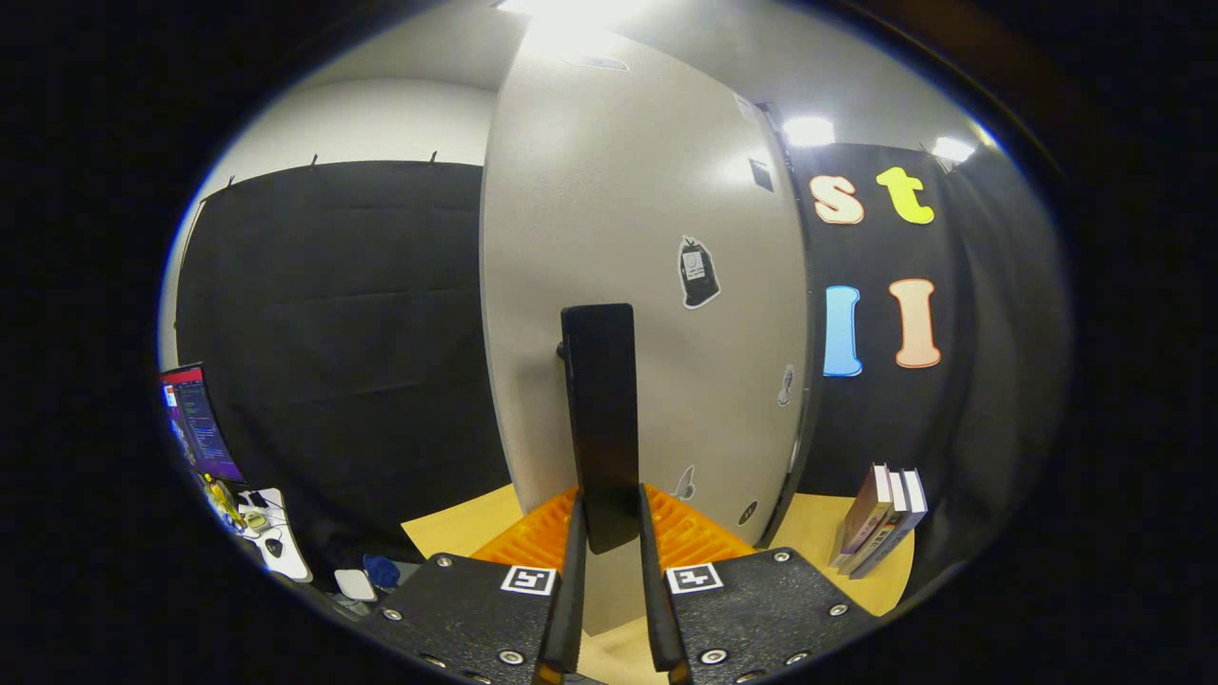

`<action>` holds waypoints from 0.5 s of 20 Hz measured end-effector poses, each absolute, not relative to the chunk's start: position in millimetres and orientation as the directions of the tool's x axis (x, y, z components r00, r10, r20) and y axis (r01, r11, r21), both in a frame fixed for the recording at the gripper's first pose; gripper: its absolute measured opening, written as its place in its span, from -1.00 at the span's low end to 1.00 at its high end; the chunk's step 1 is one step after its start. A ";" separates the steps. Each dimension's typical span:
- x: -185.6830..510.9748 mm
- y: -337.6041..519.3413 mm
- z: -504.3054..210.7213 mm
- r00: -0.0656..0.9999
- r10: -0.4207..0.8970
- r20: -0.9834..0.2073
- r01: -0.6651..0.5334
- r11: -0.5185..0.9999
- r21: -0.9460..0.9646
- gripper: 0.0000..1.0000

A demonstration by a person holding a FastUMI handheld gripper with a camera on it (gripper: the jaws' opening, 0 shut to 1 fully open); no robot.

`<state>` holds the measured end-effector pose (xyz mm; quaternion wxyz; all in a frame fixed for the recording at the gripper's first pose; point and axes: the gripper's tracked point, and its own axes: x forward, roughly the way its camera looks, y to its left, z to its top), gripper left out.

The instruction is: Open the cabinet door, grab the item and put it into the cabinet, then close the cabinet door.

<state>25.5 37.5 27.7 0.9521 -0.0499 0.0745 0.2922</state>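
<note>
Fingers (pixel 609 533) set narrow, flanking a flat black bar handle (pixel 599 419) on the cabinet door (pixel 618 238); whether both press it, cannot tell. Handle is tall, smooth, matte, rounded at its lower end. Door is a smooth pale grey panel, slight sheen, with small stickers (pixel 697 272) on its face. Light wood table (pixel 457 523) beneath. Books (pixel 880 521) stand leaning on the table right of the door, near black cloth wall. Monitor (pixel 195 423) far left.

Overhead glare, sharp focus, fisheye-bent edges
</note>
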 end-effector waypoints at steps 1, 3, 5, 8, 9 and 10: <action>26.6 34.6 27.5 0.828 0.535 -0.168 -0.549 0.835 -0.045 -0.44; 28.8 28.5 27.4 0.852 0.498 -0.160 -0.511 0.858 -0.047 -0.45; 31.3 24.8 29.6 0.874 0.466 -0.140 -0.479 0.875 -0.076 -0.45; 27.9 15.6 31.8 0.902 0.414 -0.123 -0.429 0.893 -0.136 -0.45; 25.5 13.5 32.2 0.910 0.396 -0.120 -0.410 0.902 -0.133 -0.45; 25.9 11.6 32.3 0.917 0.381 -0.117 -0.394 0.912 -0.115 -0.45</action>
